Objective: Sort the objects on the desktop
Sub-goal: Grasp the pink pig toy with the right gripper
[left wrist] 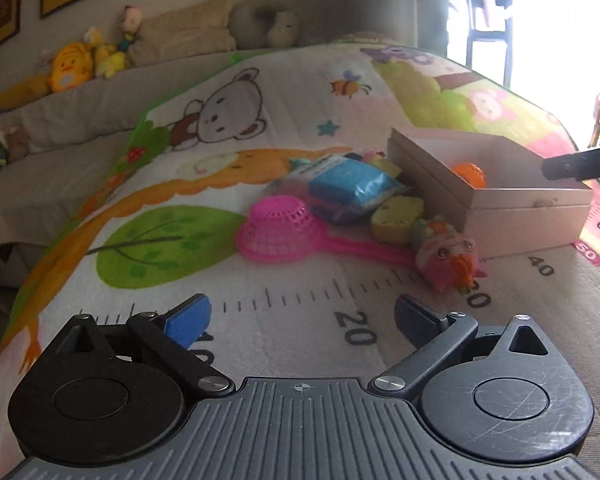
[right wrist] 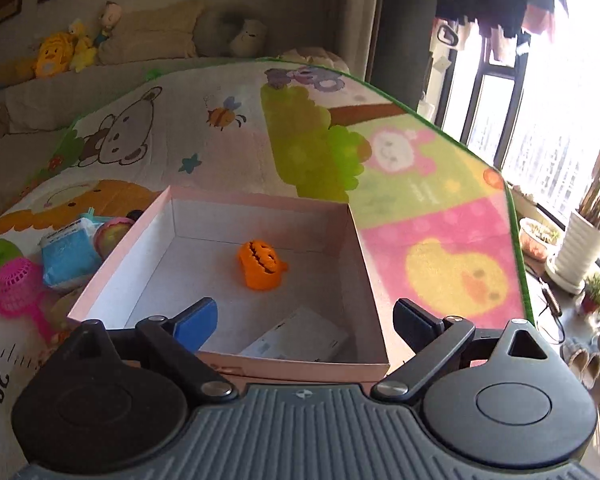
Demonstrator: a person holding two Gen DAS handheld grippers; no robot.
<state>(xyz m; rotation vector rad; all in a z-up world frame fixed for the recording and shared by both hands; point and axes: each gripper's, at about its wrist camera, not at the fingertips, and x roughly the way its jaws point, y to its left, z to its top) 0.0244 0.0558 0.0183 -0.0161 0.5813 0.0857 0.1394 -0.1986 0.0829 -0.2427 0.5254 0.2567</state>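
Left gripper (left wrist: 302,316) jaws spread, empty, over the mat (left wrist: 260,312). Right gripper (right wrist: 305,320) also spread and empty, above the box (right wrist: 228,368); orange toy (right wrist: 261,266) on its floor, a white card (right wrist: 300,338) partly hidden behind the rim. Left of the box: pink strainer (left wrist: 278,229), blue pack (left wrist: 350,188), yellow sponge (left wrist: 396,219), plush (left wrist: 448,258), blurry, overlapping.

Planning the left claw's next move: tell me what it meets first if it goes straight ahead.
Likely the pink strainer, handle first, with the blue packet behind it. The left claw is open and empty; depth over the mat is unclear.
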